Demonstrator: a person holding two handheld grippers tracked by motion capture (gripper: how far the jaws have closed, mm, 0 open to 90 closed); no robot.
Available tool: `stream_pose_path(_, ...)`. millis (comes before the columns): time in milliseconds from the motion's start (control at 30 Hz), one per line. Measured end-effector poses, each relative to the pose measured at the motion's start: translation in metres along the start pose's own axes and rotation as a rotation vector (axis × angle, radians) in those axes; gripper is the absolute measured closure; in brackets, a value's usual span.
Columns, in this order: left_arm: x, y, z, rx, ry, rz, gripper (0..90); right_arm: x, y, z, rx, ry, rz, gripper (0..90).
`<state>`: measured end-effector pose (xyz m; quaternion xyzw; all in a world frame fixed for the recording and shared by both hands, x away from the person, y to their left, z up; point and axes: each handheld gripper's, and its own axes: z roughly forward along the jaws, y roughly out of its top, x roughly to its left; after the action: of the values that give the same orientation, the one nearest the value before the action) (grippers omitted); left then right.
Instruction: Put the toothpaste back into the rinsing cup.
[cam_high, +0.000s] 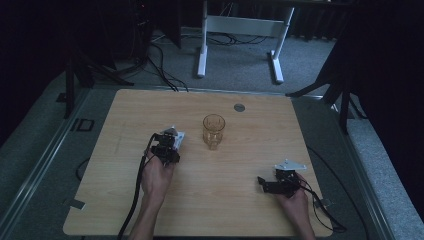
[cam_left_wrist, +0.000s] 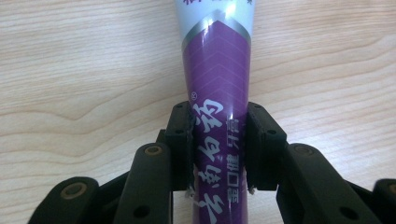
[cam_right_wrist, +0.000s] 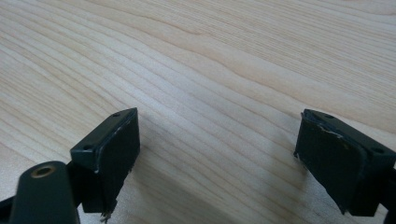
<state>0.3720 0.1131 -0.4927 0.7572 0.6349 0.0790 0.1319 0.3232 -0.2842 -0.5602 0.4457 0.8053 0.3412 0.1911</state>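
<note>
1. Left tool (cam_left_wrist: 218, 149) is clamped on a purple tube (cam_left_wrist: 217, 93); both pads press its sides, seen in the left gripper view.
2. The tube is purple with white lettering and a silver band, and goes pale towards its far end at the top edge of that view. It runs straight out from between the jaws, over the wood grain of the desk (cam_left_wrist: 70, 70). Can't tell if it touches the desk.
3. In the high view, the left tool (cam_high: 170, 137) sits left of centre on the desk (cam_high: 240, 210), held by the person's left hand (cam_high: 155, 175), and points away from the person. The tube's pale end shows just past the tool tip.
4. An amber glass (cam_high: 213, 131) stands upright near the desk centre, just right of the left tool, not touching it.
5. Right tool (cam_right_wrist: 219, 158): jaws wide apart, nothing between them, bare desk wood below.
6. In the high view, the right tool (cam_high: 262, 184) is at the near right of the desk, in the right hand (cam_high: 295, 200), pointing left, well apart from the glass and tube.
7. A small round grey disc (cam_high: 239, 107) is set in the desk near its far edge, beyond the glass.
</note>
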Motion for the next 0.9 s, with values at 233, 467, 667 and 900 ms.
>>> stream_pose_path(233,0.000,-0.001,-0.005,-0.065,-0.021,0.010,66.8,0.000,0.000,0.000,0.000,0.000,0.000,13.7)
stream_pose_path(467,0.003,-0.001,-0.013,-0.149,-0.068,0.029,66.9,0.000,0.000,0.000,0.000,0.000,-0.001,13.7)
stream_pose_path(667,0.004,-0.002,-0.019,-0.211,-0.082,0.041,67.0,0.000,0.000,0.000,0.000,0.000,-0.001,13.7)
stream_pose_path(900,0.005,-0.003,-0.027,-0.297,-0.096,0.054,67.0,0.000,0.000,0.000,0.000,0.000,0.000,13.7)
